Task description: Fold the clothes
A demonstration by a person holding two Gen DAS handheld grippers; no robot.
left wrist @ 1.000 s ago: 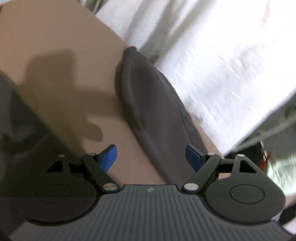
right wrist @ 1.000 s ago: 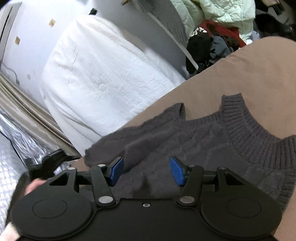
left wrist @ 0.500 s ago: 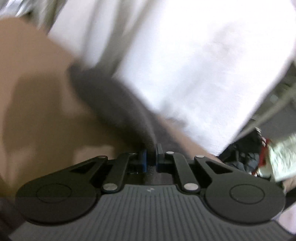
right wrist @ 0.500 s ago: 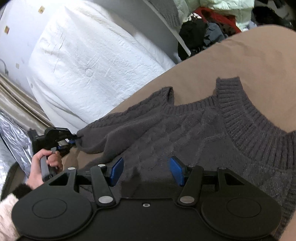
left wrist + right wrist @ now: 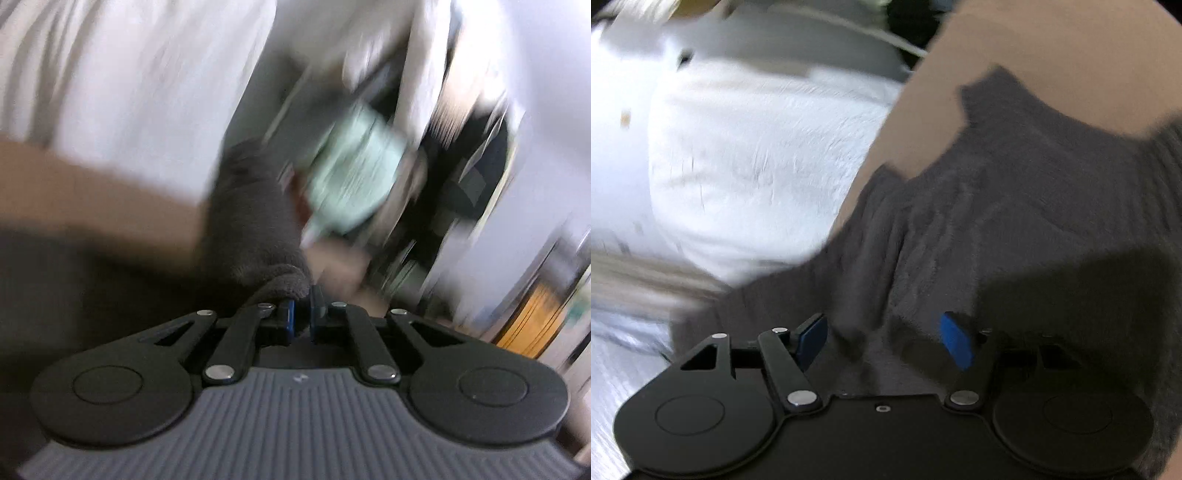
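Left gripper, jaws pressed together on a fold of the dark grey knitted sweater, lifting that end clear of the tan bed surface amid heavy blur. Right gripper, jaws spread and just opening wider, low over the sweater, apparently not pinching it. White bedding bunched just beside the spread garment.
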